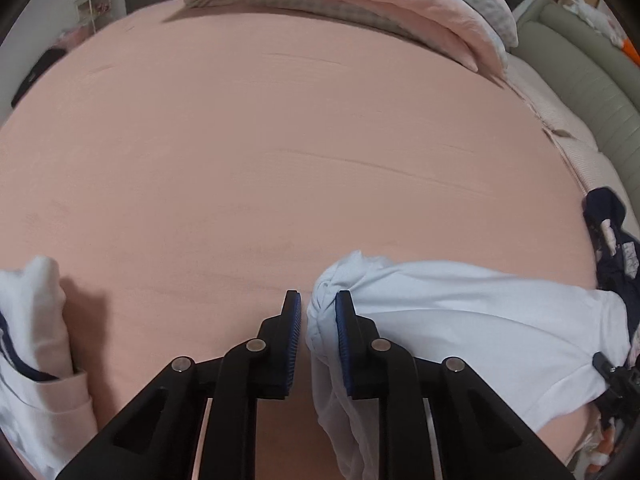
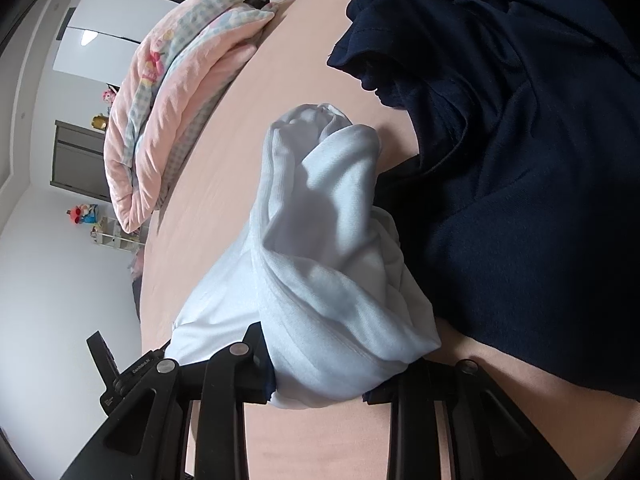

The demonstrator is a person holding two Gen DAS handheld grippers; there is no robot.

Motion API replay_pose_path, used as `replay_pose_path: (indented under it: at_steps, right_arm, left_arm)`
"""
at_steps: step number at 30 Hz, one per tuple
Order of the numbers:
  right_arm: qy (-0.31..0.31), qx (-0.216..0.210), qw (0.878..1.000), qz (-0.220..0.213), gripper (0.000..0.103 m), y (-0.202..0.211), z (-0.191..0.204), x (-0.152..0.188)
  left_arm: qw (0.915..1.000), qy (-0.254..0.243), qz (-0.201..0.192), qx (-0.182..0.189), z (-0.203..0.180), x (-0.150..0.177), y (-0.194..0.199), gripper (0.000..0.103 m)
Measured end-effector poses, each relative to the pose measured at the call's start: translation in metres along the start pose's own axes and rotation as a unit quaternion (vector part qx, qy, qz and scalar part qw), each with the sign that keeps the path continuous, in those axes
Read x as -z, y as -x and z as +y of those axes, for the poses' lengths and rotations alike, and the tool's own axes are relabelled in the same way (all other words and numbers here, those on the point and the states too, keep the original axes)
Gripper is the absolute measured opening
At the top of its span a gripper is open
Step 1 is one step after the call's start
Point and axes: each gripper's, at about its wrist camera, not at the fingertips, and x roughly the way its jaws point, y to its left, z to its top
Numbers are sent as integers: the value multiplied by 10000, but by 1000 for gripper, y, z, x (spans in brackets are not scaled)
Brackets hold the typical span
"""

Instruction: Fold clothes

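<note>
A pale blue-white garment (image 1: 460, 312) lies bunched on the pink bed sheet (image 1: 260, 160). My left gripper (image 1: 318, 304) is shut on one bunched corner of it, the cloth pinched between the blue pads. In the right wrist view the same garment (image 2: 320, 248) drapes over my right gripper (image 2: 320, 364), which is shut on its other end; the fingertips are hidden under the cloth. The right gripper also shows at the left wrist view's right edge (image 1: 616, 376).
A navy garment (image 2: 520, 160) lies beside the pale one on the sheet. A folded pink quilt (image 1: 340, 4) sits at the far side of the bed. A white and pink pile of clothes (image 1: 36, 340) lies at the near left. A grey headboard (image 1: 588, 76) runs along the right.
</note>
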Motion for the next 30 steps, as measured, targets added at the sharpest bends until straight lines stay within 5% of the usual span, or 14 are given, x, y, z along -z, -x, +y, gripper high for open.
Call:
replay_pose_path:
  at_steps: [8, 10, 12, 20, 30]
  right_arm:
    - [373, 445, 9982, -116, 27, 6, 22, 2]
    - [500, 565, 9970, -142, 27, 7, 30, 2]
    - [581, 659, 9960, -156, 27, 8, 36, 3]
    - [801, 872, 9927, -232, 27, 13, 52, 3]
    - [799, 767, 9934, -301, 26, 21, 55, 4]
  left_arm:
    - [9995, 183, -181, 164, -4, -6, 40, 21]
    - [9988, 8, -490, 88, -13, -4, 60, 39]
    - [9962, -256, -835, -79, -24, 1, 79, 87]
    - [9735, -1477, -1682, -466, -86, 45, 109, 89]
    - [9566, -2651, -1206, -51, -182, 87, 66, 89]
